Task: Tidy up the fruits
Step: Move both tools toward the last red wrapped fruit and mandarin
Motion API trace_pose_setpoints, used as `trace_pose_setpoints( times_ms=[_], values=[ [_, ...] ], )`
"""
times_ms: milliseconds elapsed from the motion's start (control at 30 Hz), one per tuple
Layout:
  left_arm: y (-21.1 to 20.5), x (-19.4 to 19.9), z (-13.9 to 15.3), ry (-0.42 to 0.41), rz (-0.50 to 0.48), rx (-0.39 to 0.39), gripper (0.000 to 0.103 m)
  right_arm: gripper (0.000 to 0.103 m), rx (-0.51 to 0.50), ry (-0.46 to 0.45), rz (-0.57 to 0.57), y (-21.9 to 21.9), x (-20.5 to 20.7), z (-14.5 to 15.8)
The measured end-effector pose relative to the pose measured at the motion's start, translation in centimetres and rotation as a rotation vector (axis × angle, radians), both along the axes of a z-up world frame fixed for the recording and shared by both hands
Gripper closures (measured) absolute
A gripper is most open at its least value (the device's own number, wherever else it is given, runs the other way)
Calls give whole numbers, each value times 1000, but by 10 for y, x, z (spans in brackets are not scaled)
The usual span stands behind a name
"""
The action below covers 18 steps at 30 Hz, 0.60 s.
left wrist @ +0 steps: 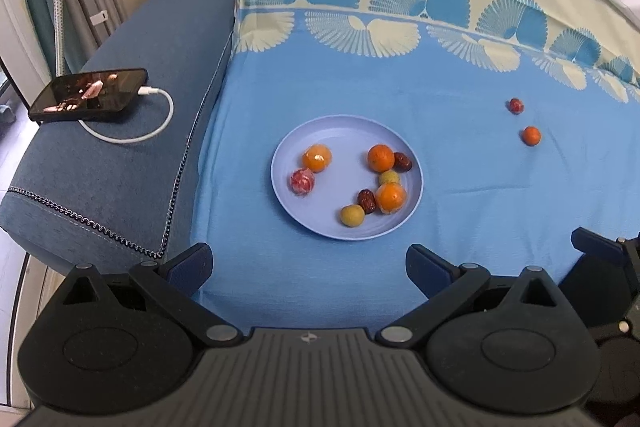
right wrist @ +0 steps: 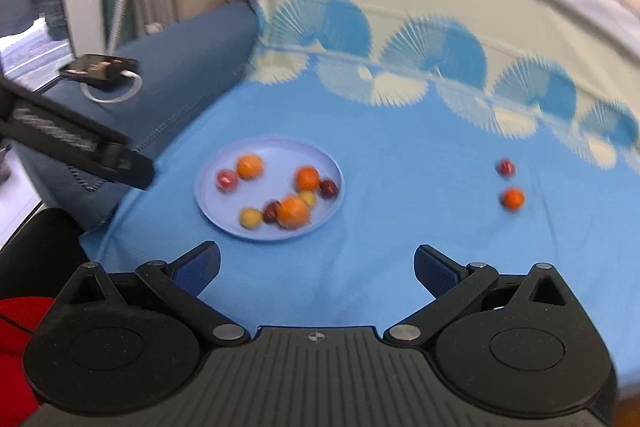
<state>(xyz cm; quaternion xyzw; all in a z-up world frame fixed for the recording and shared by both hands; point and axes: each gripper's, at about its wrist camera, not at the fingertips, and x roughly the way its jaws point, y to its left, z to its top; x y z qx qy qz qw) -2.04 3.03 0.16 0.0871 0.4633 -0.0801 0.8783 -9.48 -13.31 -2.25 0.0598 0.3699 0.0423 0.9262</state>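
On the plate eight fruits; two loose fruits beside.

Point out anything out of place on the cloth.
Two fruits lie loose on the blue cloth, right of the plate: a small orange and a red fruit. The rest sit on the plate.

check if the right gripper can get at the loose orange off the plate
Probably yes: the right gripper is open and empty, and only bare blue cloth lies between it and the loose orange, which sits apart from the small red fruit.

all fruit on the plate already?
No: a small orange fruit and a red fruit lie on the blue cloth, off the plate.
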Motion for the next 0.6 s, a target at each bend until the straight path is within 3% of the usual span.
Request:
trace_pose_setpoints(
  times_ms=[233, 467, 600],
  values=[
    [-9, 19, -8, 44, 14, 13, 0, 1, 66, 57, -170, -41, 22, -31],
    [-33, 46, -7, 71, 2, 19, 0, 1, -89, 32, -438, -116, 82, -98],
    [-60, 65, -17, 102, -20, 63, 0, 1, -161, 88, -525, -166, 134, -145]
  ],
)
